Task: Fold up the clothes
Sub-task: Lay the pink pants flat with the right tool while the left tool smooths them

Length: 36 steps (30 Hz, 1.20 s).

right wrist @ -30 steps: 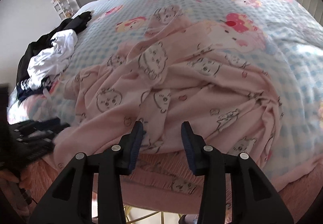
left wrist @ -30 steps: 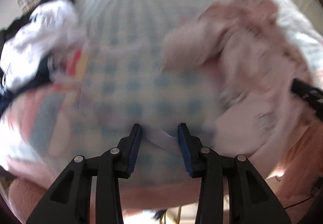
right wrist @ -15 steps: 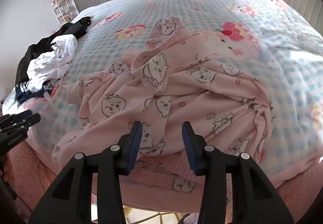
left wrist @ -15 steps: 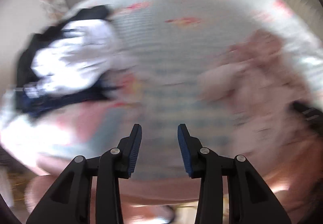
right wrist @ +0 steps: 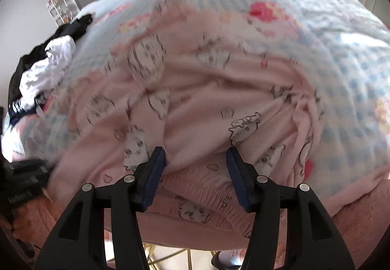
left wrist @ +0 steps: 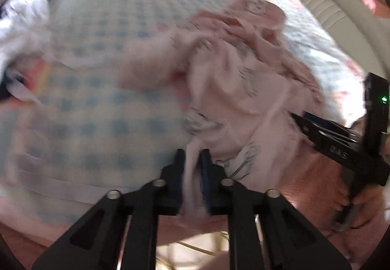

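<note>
With the left gripper (left wrist: 192,160) closing on a thin edge of the pink cartoon-print garment (right wrist: 207,99) bunched at the bed's near edge and the right gripper (right wrist: 196,160) opening, empty, that slim pinch could slip free.

Clothes pile (left wrist: 22,24) blurred and edge-cut, pink garment's (right wrist: 195,89) print smeared

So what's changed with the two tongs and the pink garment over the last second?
The left tongs swung over to the pink garment and are closing on a fold of its edge. The right tongs are opening, nothing gripped. The dark and white clothes pile stayed put.
</note>
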Each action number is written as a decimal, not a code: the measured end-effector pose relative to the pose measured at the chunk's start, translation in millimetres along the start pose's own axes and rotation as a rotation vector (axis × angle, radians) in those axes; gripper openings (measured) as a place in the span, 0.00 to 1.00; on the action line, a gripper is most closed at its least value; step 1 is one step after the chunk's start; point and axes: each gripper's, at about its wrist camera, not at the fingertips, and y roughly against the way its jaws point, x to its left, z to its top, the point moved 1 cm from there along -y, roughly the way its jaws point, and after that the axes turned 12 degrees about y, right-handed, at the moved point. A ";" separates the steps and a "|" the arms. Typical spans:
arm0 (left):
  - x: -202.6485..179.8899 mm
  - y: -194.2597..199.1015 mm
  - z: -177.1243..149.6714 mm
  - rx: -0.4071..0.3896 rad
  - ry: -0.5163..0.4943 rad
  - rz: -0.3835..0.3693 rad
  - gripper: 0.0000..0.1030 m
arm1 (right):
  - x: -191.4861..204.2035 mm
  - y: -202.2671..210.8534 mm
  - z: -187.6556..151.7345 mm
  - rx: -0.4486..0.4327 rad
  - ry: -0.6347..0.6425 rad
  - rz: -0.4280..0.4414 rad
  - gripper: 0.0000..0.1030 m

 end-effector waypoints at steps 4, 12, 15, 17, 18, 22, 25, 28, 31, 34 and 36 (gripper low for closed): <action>27.5 18.9 13.4 -0.062 0.083 0.064 0.08 | 0.2 5.5 0.7 -0.020 0.011 0.038 0.52; 34.4 30.0 7.0 -0.052 0.179 -0.167 0.66 | 6.5 19.6 0.3 -0.054 0.040 0.157 0.52; 26.0 17.1 1.9 -0.001 0.150 -0.204 0.66 | 26.7 9.7 -7.3 -0.013 0.118 0.160 0.52; 17.8 3.9 -2.5 0.020 0.096 -0.128 0.50 | 35.3 2.3 -10.3 0.003 0.144 0.151 0.52; 13.7 -2.7 -4.7 0.030 0.069 -0.090 0.29 | 36.6 1.1 -10.2 -0.001 0.145 0.142 0.52; 7.1 -0.1 1.2 -0.052 0.050 -0.002 0.15 | 30.2 6.6 -7.7 -0.037 0.110 0.112 0.52; 12.2 15.1 18.5 -0.146 0.092 0.034 0.15 | 19.1 12.4 -7.4 -0.066 0.068 0.074 0.52; 19.3 14.7 27.5 -0.152 0.134 0.053 0.17 | 5.6 12.4 -9.6 -0.069 0.029 0.023 0.52; 28.3 11.8 30.7 -0.118 0.191 0.045 0.28 | -4.1 7.7 -12.0 -0.040 0.019 -0.062 0.52; 41.3 15.1 20.9 -0.096 0.230 0.002 0.41 | -14.8 6.2 -13.8 -0.013 0.017 -0.140 0.52; 44.8 15.0 12.5 -0.040 0.223 -0.056 0.41 | -18.8 7.2 -14.7 -0.001 0.031 -0.199 0.52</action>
